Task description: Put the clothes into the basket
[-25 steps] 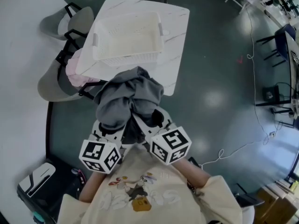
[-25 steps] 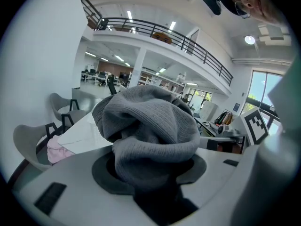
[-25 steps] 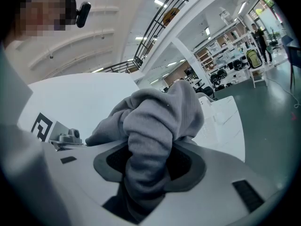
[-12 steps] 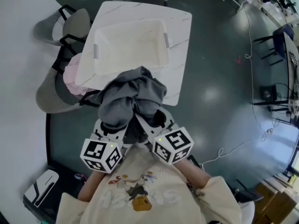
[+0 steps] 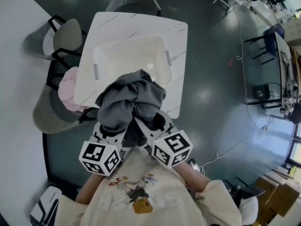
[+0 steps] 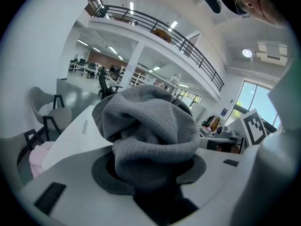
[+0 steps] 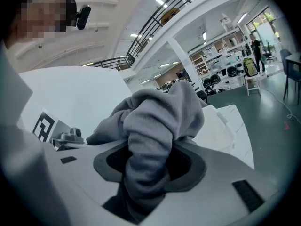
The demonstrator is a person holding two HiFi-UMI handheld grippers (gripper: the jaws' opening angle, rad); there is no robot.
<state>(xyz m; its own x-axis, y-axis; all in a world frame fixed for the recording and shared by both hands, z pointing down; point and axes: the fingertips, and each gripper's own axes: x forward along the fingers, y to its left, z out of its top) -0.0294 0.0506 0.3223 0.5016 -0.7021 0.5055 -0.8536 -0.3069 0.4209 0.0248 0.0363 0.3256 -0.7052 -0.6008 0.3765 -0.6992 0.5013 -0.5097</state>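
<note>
Cloth fills both grips: the grey garment point(image 5: 130, 98) sits bunched at mid-frame in the head view, overlapping the lower rim of the white basket point(image 5: 129, 42) on the surface point(image 5: 136, 25). My left gripper point(image 6: 150, 173) and right gripper point(image 7: 148, 168) have their jaws clamped on thick folds. I judge it soft, light and floppy; bunched folds hold best, and loose ends may drape outside.

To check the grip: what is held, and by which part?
One bunched grey garment: the left gripper and right gripper each clamp a gathered fold at its near side.
</note>
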